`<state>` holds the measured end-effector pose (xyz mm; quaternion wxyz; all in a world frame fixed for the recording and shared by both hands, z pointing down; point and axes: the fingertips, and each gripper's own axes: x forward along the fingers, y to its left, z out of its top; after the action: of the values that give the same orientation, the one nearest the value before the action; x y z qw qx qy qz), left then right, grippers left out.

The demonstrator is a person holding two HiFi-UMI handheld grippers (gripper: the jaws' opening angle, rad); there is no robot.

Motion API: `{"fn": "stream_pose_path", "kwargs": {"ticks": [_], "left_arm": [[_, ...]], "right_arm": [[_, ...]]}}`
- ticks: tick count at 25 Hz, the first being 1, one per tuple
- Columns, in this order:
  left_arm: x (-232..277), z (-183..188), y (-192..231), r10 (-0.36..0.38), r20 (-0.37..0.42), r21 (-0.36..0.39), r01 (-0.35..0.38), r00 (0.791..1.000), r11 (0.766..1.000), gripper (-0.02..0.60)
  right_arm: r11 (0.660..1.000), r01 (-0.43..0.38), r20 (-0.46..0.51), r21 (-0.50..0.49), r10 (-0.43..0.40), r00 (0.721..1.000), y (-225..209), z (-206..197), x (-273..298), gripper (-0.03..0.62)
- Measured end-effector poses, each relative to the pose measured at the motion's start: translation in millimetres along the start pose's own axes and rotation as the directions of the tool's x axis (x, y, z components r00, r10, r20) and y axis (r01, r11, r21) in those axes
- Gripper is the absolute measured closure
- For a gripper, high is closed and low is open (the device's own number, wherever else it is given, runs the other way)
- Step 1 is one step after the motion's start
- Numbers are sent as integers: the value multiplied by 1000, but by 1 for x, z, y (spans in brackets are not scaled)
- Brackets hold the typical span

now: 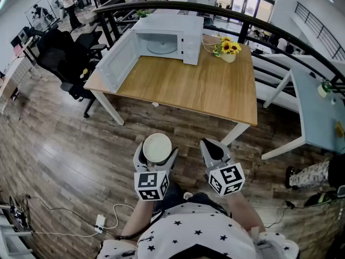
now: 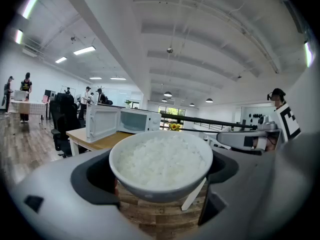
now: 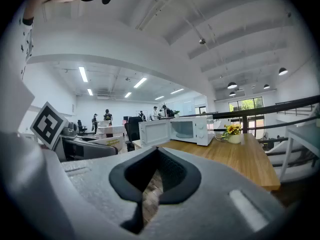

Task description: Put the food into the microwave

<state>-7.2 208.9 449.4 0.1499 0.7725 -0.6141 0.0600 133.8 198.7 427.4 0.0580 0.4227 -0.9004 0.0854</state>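
Note:
A white bowl heaped with rice (image 1: pixel 157 147) hangs over the wooden floor, in front of my body. My left gripper (image 1: pixel 157 154) is shut on it, one jaw on each side of its wall. In the left gripper view the bowl of rice (image 2: pixel 161 159) fills the space between the jaws. The white microwave (image 1: pixel 168 36) stands at the far left of the wooden table (image 1: pixel 199 88), its door (image 1: pixel 116 63) swung wide to the left and its glass turntable bare. My right gripper (image 1: pixel 214 149) is shut and holds nothing, level with the left one. The microwave (image 3: pixel 175 130) lies well ahead of it.
A vase of sunflowers (image 1: pixel 228 48) stands right of the microwave. Black office chairs (image 1: pixel 59 53) sit left of the table, and a dark railing (image 1: pixel 226 14) runs behind it. A pale table (image 1: pixel 318 117) is at the right. A cable and power strip (image 1: pixel 100 220) lie near my feet.

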Motion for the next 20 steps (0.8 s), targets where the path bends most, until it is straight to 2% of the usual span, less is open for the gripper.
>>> {"fn": "stream_pose_path", "kwargs": {"ticks": [10,15,20], "left_arm": [[-53,2,7,-2,24,14,2,1000,1000,87],[-60,2,4,-4,34,18,3,999,1000,87],[-61,-1,-2,-2,38,18,1,999,1000,87]], "right_arm": [[1000,-15,30,-10,15,999,46,5,-24,589],[1000,-24,35,-16,24,999,54,3,-28,589],[999,-45,33,27,44,998,51,-3,-33,589]]}}
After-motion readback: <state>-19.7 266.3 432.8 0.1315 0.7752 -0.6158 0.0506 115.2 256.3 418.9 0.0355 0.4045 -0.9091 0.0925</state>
